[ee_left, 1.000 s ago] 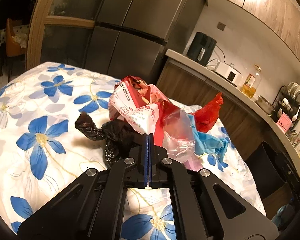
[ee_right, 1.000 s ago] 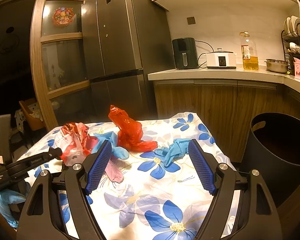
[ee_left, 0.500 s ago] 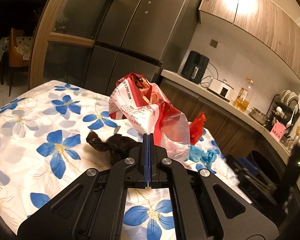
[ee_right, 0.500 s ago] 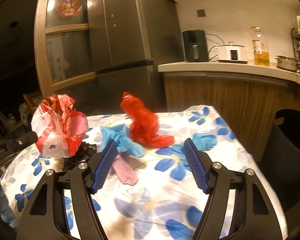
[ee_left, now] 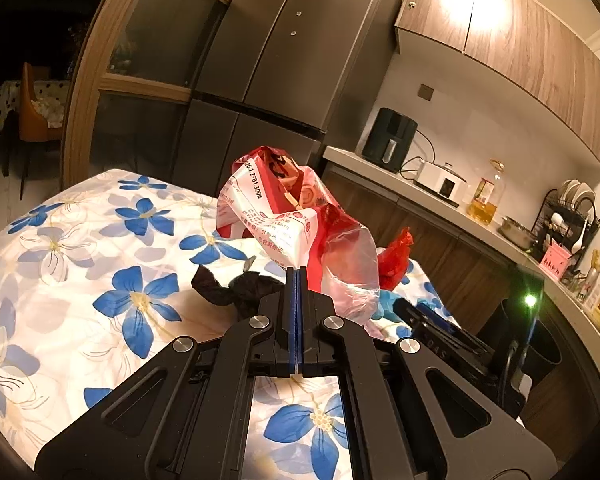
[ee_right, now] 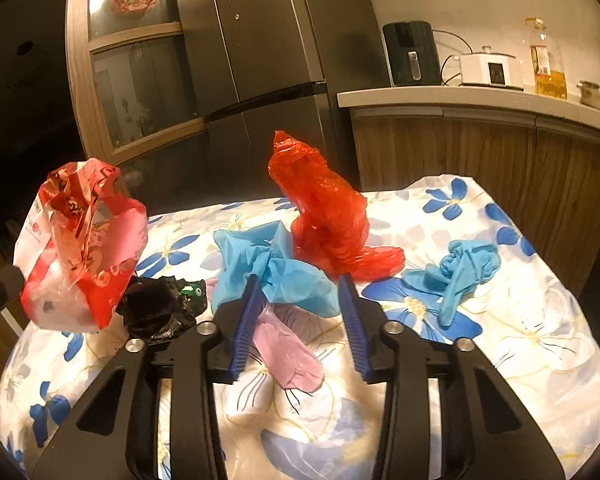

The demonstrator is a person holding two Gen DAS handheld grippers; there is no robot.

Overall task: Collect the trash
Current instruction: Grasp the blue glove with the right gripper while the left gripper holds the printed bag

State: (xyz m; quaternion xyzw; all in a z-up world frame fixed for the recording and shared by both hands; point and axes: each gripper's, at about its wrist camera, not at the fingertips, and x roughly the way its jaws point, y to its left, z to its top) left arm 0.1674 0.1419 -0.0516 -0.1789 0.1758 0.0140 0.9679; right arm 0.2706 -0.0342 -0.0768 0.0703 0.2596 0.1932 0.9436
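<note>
Clearly we are early in the collecting. Our left gripper (ee_left: 296, 276) has its blue pads pressed flat together on an edge of the printed red-and-white plastic carrier bag (ee_left: 284, 208), which hangs lifted off the table with its mouth gaping, so we judge it is meant to serve as the sack for the rest. We cannot see anything inside it yet.

Our right gripper (ee_right: 300, 292) is closing, jaws at a middling gap, around the crumpled light-blue plastic bag (ee_right: 272, 268) in the middle of the flowered white-and-blue tablecloth (ee_right: 520, 340). The blue film lies between the pads, but they do not pinch it yet.

Everything else is still on the cloth:
- the crumpled black plastic wrapper (ee_right: 160, 308), just beside the hanging carrier bag;
- the flat pink plastic scrap (ee_right: 288, 352), under the right gripper;
- the upright crinkled red cellophane bag (ee_right: 324, 212), touching the light-blue bag from behind;
- the bunched blue rubber glove (ee_right: 456, 276), off to the right, apart from the rest.

So, by our reckoning, one piece is about to be taken and four more remain.
</note>
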